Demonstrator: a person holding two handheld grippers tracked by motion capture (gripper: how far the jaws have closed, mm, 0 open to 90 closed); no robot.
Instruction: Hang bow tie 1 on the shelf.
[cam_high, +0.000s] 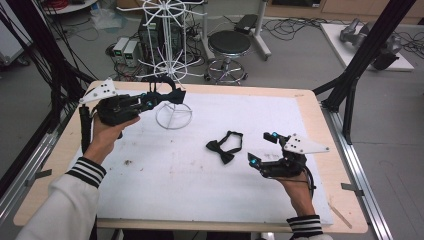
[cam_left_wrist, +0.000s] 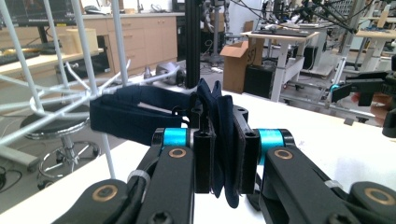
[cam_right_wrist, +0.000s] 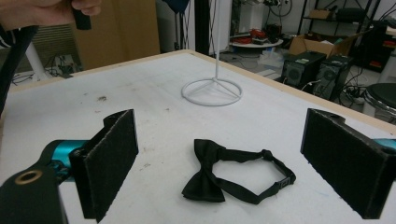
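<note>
- Right up against the white wire rack (cam_high: 170, 60), the navy bow tie (cam_high: 167, 95) sits pinched by its knot in the left gripper (cam_high: 150, 100), with its strap loop trailing toward the rack's arms.
- Looks like the hanging step: the loop isn't over a rack arm yet, as far as the left gripper view lets anyone tell.
- Next move probably calls for threading that loop onto an arm before letting go, and floppy fabric could easily slip off.
- Out from the rack's ring base, toward the person, a black bow tie (cam_high: 224, 146) lies flat on the white mat (cam_high: 165, 175).
- The right gripper (cam_high: 264, 148) hovers just beyond it, jaws wide apart with nothing in them, seemingly lined up for that tie.
</note>
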